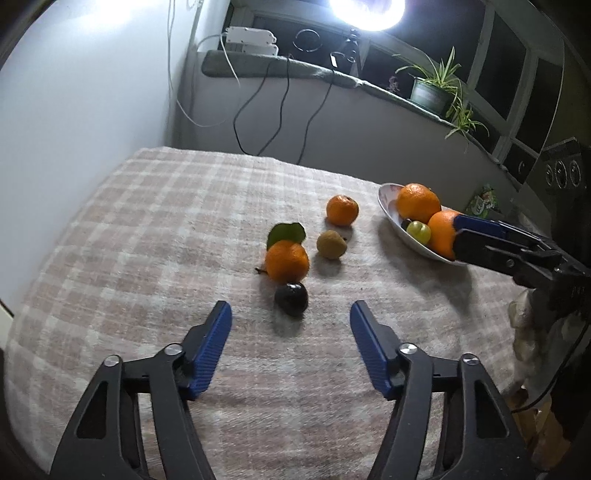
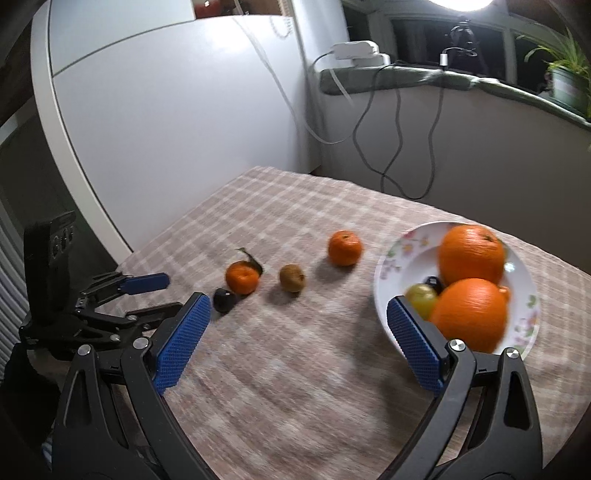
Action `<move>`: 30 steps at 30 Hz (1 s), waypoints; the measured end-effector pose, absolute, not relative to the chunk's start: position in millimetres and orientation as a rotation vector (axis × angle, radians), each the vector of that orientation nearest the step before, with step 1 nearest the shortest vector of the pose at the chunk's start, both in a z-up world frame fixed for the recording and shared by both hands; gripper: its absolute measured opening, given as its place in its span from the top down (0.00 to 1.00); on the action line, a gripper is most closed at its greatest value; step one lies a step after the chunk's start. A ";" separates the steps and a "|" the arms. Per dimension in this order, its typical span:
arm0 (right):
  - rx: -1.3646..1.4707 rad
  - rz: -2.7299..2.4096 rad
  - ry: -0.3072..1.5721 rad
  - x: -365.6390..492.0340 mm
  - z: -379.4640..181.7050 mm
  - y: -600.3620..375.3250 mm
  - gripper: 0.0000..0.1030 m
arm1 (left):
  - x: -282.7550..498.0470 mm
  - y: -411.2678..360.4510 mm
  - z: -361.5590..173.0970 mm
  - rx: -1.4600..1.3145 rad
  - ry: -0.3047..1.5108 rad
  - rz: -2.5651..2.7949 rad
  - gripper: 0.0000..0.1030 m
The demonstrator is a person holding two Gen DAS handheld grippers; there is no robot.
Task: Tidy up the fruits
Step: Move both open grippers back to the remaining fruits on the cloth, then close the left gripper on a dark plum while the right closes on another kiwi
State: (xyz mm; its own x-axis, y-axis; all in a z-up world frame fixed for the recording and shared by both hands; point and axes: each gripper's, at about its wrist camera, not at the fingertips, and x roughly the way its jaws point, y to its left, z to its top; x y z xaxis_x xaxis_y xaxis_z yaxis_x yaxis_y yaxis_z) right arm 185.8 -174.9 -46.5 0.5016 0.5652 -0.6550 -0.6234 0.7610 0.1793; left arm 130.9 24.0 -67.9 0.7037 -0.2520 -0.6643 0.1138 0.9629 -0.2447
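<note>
A floral white plate (image 2: 391,254) (image 1: 388,192) at the table's right holds two large oranges (image 2: 471,314) (image 1: 417,203), a green fruit (image 2: 421,295) and a dark fruit. On the cloth lie a dark plum (image 1: 291,298) (image 2: 224,300), a mandarin with a leaf (image 1: 287,260) (image 2: 242,277), a kiwi (image 1: 331,244) (image 2: 291,278) and another mandarin (image 1: 342,210) (image 2: 344,248). My left gripper (image 1: 291,314) is open and empty, just short of the plum. My right gripper (image 2: 299,306) is open and empty beside the plate's near left rim; it also shows in the left wrist view (image 1: 458,229).
The table carries a checked pink cloth (image 1: 166,221). A white fridge (image 2: 166,110) stands at the left. A sill behind holds a potted plant (image 1: 432,92), chargers and hanging cables (image 1: 280,110). A bright lamp (image 1: 365,11) shines above.
</note>
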 end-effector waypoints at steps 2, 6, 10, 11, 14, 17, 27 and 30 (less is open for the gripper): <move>-0.096 0.735 0.770 187.7 -50.9 -164.1 0.11 | 133.1 23.5 -72.1 -0.193 0.775 -0.215 0.42; -0.096 0.751 0.809 196.4 -61.5 -149.3 0.24 | 139.7 23.2 -79.3 -0.210 0.792 -0.229 0.49; -0.078 0.747 0.849 210.4 -73.6 -137.3 0.35 | 146.6 24.5 -81.7 -0.219 0.800 -0.233 0.56; -0.070 0.746 0.859 213.2 -76.0 -135.1 0.39 | 148.1 24.7 -82.2 -0.218 0.801 -0.234 0.56; -0.072 0.728 0.881 222.2 -83.8 -125.9 0.43 | 152.2 24.3 -83.9 -0.217 0.807 -0.234 0.58; -0.085 0.716 0.898 228.7 -90.3 -118.8 0.45 | 156.1 22.4 -85.8 -0.213 0.814 -0.237 0.60; -0.094 0.684 0.948 248.6 -105.1 -109.8 0.51 | 165.3 18.9 -94.0 -0.190 0.845 -0.236 0.69; -0.103 0.688 0.959 250.3 -108.6 -107.3 0.54 | 167.4 18.7 -94.6 -0.188 0.848 -0.231 0.71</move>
